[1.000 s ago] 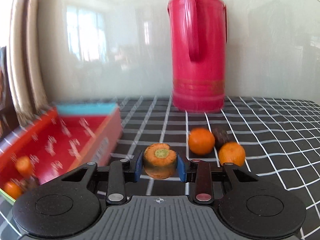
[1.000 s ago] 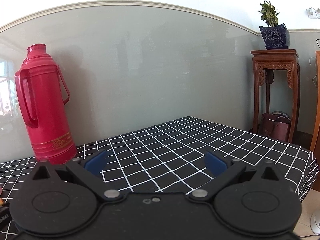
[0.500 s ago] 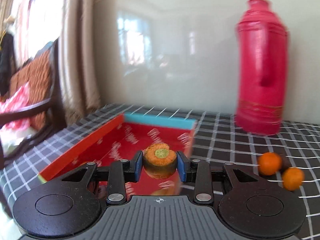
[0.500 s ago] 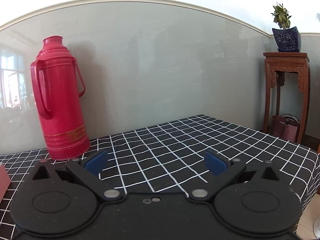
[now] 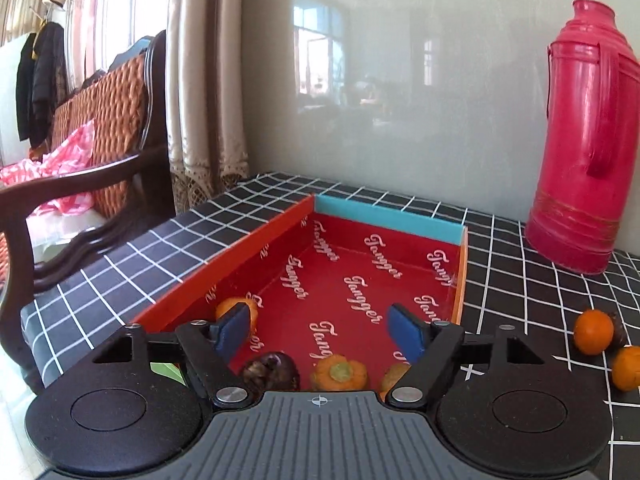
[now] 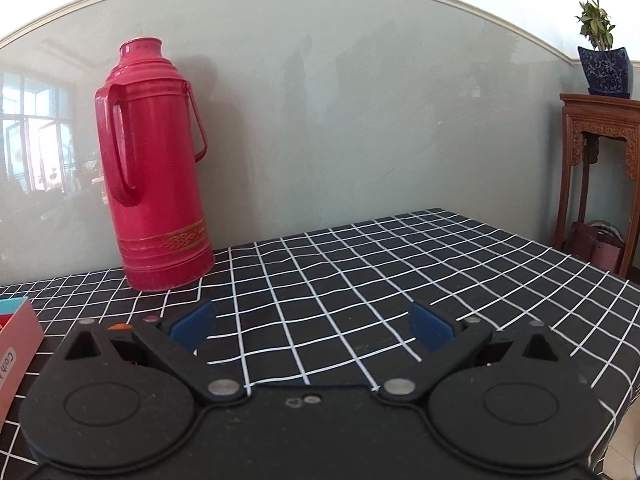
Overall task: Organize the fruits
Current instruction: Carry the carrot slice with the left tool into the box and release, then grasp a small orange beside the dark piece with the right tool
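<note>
Left gripper point(image 5: 320, 330) gaped wide over the box point(image 5: 248, 244), a fruit point(image 5: 340, 372) lying inside; next likely the oranges point(image 5: 593, 332) beside the box; right gripper point(image 6: 312, 322) wide, empty

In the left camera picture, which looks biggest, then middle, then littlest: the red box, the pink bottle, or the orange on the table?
1. Red box, widest in the left wrist view.
2. Pink bottle, tall and nearly as large; it stands farther off, so true size is unsure.
3. Orange on the table, smallest by far.
</note>
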Available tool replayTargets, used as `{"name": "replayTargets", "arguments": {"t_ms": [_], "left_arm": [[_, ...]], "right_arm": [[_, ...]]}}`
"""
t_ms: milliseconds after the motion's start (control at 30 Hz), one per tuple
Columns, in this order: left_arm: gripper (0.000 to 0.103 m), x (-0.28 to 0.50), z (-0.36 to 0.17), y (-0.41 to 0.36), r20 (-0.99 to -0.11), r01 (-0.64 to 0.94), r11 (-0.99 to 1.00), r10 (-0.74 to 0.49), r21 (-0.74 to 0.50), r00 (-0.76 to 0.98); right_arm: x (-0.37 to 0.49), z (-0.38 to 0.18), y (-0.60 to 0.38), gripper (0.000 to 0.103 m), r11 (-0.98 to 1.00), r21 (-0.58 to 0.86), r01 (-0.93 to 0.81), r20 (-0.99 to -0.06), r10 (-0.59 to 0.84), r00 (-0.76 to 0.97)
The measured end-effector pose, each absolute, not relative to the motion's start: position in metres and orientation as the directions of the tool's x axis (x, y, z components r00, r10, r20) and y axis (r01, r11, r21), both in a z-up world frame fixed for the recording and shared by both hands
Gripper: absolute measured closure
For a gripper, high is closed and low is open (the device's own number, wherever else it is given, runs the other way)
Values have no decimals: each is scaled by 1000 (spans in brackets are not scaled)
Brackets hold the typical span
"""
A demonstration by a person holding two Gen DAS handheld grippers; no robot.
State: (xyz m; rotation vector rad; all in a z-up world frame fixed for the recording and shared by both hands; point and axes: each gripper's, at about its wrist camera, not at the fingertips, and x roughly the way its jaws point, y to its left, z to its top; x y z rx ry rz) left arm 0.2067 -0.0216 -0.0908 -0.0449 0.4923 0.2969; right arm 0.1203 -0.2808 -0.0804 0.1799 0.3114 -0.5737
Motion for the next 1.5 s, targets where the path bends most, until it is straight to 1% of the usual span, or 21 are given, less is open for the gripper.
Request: {"name": "replayTargets", "arguments": {"t_ms": [33,100,433,800,1067,1167,1200,1233,1300,1367,1400,1433,1467,1500], "left_arm": [[23,206,-90,-20,-471,-290,957,268,27,840],[16,203,-87,-14,-469,-292,956,268,21,842],[13,191,-78,21,-455,-335,942,300,4,839],[8,170,-72,56,-422,-394,919,361,10,832],[6,157,-71,89,-432,-456,890,406,-14,806],[6,150,-73,105,-433,-485,874,429,-22,792],[5,149,-74,109,-435,-494,869,435,-26,788],[5,148,-74,114,-438,-502,864,441,-30,784],[5,147,-77,123,-444,-517,855,452,-32,774],[4,147,-79,130,-453,-528,848,458,-34,765],[4,148,-80,133,-457,-534,845,462,-34,760],[4,148,-81,136,-461,-540,841,466,-34,755],[4,148,-82,138,-462,-546,837,470,-37,752],[4,147,-82,141,-462,-552,833,474,-41,749]], "right_arm": [[122,-81,-280,6,829,83,553,-347,-496,796],[126,-83,-279,6,838,93,537,-367,-473,801],[143,-87,-267,6,872,106,478,-416,-398,818],[172,-100,-245,6,916,91,390,-492,-299,818],[203,-104,-233,13,941,79,330,-526,-242,816],[216,-107,-228,21,945,48,324,-545,-247,801],[220,-109,-228,26,943,43,329,-552,-252,795],[223,-111,-229,28,940,41,338,-559,-259,788],[230,-116,-231,28,933,23,358,-580,-279,765],[233,-121,-233,40,934,37,356,-601,-264,754],[233,-123,-233,53,934,48,353,-602,-255,757],[232,-123,-232,64,935,43,351,-589,-260,765],[232,-123,-231,73,942,59,330,-586,-235,775],[232,-122,-229,73,941,59,332,-584,-237,776]]}}
